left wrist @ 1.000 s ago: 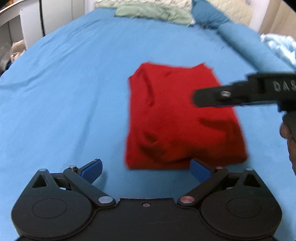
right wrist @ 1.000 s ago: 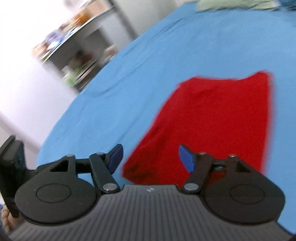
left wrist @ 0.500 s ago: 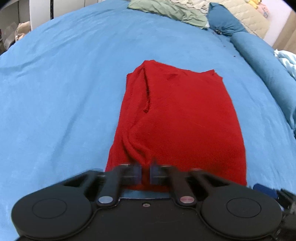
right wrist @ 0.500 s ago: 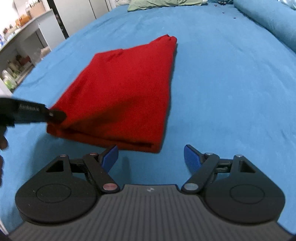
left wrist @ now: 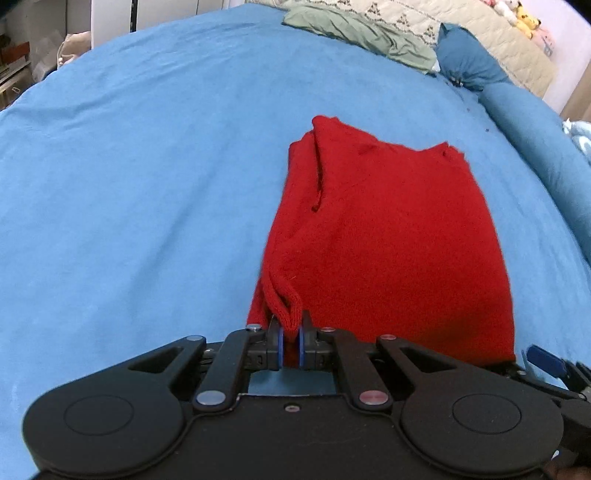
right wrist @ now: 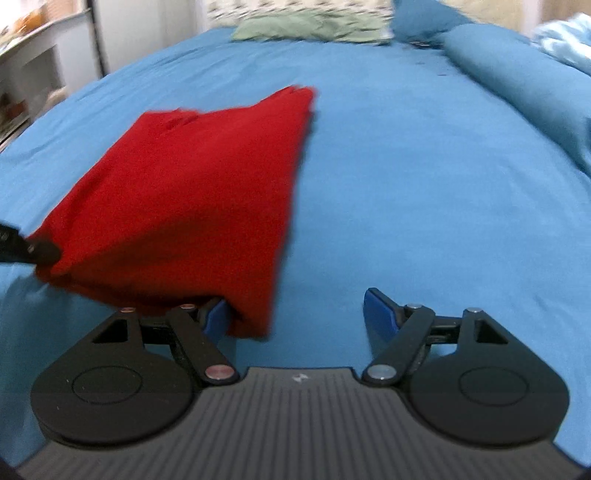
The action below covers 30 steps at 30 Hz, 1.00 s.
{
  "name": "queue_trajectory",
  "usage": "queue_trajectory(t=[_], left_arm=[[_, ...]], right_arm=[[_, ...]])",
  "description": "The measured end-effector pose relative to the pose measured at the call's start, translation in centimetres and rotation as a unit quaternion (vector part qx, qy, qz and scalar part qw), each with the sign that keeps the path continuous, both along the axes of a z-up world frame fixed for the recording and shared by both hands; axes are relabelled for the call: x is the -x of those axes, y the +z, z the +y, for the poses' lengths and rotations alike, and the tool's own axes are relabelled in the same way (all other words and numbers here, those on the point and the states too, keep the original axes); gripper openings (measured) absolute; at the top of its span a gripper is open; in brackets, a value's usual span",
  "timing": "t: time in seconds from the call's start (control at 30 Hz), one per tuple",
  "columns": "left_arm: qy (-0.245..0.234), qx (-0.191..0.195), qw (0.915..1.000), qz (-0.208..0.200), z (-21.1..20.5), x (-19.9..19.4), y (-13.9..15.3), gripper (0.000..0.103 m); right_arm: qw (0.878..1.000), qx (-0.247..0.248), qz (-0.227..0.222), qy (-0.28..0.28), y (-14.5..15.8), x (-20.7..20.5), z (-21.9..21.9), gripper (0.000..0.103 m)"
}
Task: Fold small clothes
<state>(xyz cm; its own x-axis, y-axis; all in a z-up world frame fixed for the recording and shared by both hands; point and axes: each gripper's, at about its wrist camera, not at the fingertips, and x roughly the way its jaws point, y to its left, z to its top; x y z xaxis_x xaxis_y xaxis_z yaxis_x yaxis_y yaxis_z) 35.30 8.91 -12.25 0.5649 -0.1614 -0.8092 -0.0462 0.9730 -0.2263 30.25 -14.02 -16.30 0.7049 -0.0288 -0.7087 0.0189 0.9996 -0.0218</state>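
Observation:
A folded red knit garment (left wrist: 388,236) lies on the blue bed sheet (left wrist: 129,184). My left gripper (left wrist: 291,347) is shut on the garment's near left corner, with red fabric pinched between its blue pads. In the right wrist view the red garment (right wrist: 184,199) is lifted at its near edge. My right gripper (right wrist: 295,314) is open, with the garment's near right corner lying against its left finger (right wrist: 214,317). The left gripper's tip shows at the left edge (right wrist: 33,253). The right gripper's blue finger shows in the left wrist view (left wrist: 546,363).
A green cloth (left wrist: 354,31) and a patterned quilt (left wrist: 461,26) lie at the head of the bed. A blue pillow (left wrist: 469,62) and a blue bolster (right wrist: 524,85) run along the right side. Shelves (right wrist: 26,74) stand beyond the bed's left side.
My left gripper has closed on the garment's near left corner and raised it. My right gripper has moved in to the near right corner, still open.

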Motion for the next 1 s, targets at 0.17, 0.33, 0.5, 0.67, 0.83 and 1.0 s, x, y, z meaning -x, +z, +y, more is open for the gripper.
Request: queue_trajectory(t=[0.17,0.33,0.5,0.67,0.83,1.0], left_arm=[[-0.03,-0.02,0.9994,-0.003,-0.1,1.2,-0.8,0.012],[-0.059,-0.047,0.9969,-0.019,-0.4,1.3,0.1,0.013],[-0.045,-0.091,0.9946,-0.024,-0.1,1.8,3.4,0.018],[-0.044,-0.119,0.9919,-0.008,-0.2,-0.9,6.5,0.053],[-0.058,-0.099,0.9932,-0.021,-0.8,-5.1,7.3,0.073],[-0.062,-0.077,0.995,0.008,-0.9,-9.8,4.5,0.073]], right_arm=[[0.999,-0.027,0.011,-0.014,-0.9,0.5,-2.3,0.091],[0.998,-0.037,0.035,0.038,0.3,0.2,-3.0,0.091],[0.995,-0.043,0.037,0.082,4.3,0.7,-3.7,0.092],[0.993,-0.084,0.052,0.071,8.9,-1.8,-4.8,0.095],[0.987,-0.137,0.076,0.049,9.9,-6.6,-5.1,0.1],[0.98,-0.151,0.118,0.048,7.5,-10.9,-4.3,0.1]])
